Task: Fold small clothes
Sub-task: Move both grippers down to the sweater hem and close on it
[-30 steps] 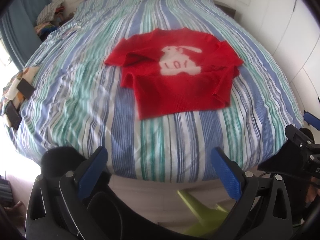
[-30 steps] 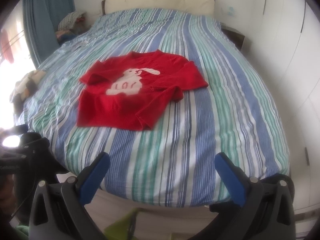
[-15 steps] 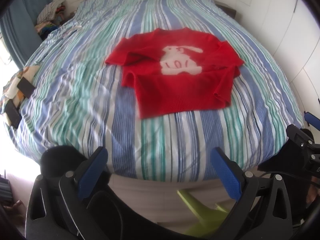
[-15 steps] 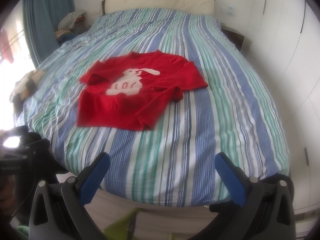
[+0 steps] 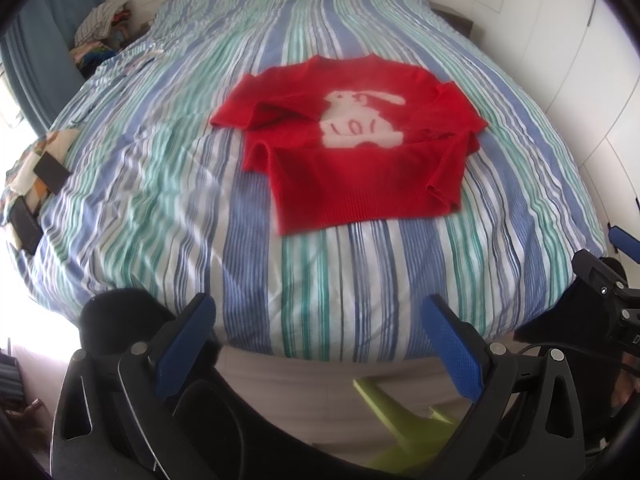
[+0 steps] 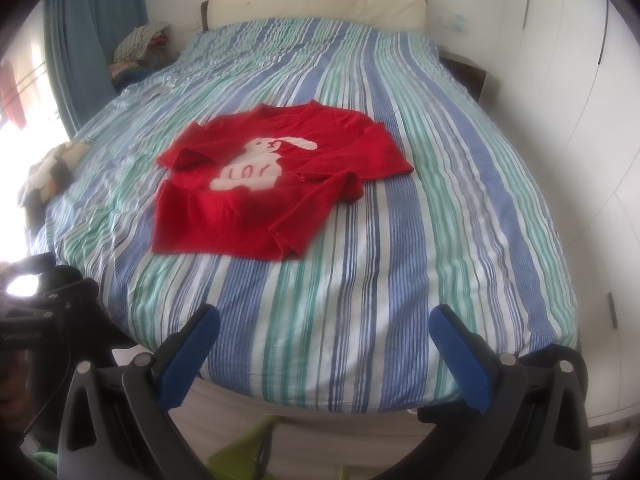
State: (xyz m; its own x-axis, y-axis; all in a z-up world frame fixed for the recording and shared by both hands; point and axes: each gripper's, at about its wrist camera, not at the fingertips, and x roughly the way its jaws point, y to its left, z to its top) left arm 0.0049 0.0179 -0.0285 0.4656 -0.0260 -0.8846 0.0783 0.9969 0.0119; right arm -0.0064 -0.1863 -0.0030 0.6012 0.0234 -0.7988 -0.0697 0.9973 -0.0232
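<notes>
A red sweater (image 5: 360,160) bearing a white rabbit lies front-up mid-bed, both sleeves folded across its body, on a blue, green and white striped bed cover (image 5: 168,184). At the foot of the bed, the left tongs (image 5: 320,344) and right tongs (image 6: 324,352) gape wide, gripping nothing.

Setting: home bedroom. Evidence: large bed (image 6: 400,240) under a blue, green and white striped cover, cream padded headboard (image 6: 316,4), blue curtain (image 6: 92,28) at a bright window, white wardrobe doors (image 6: 580,100), clothes heap (image 6: 140,48) beside the bed.
</notes>
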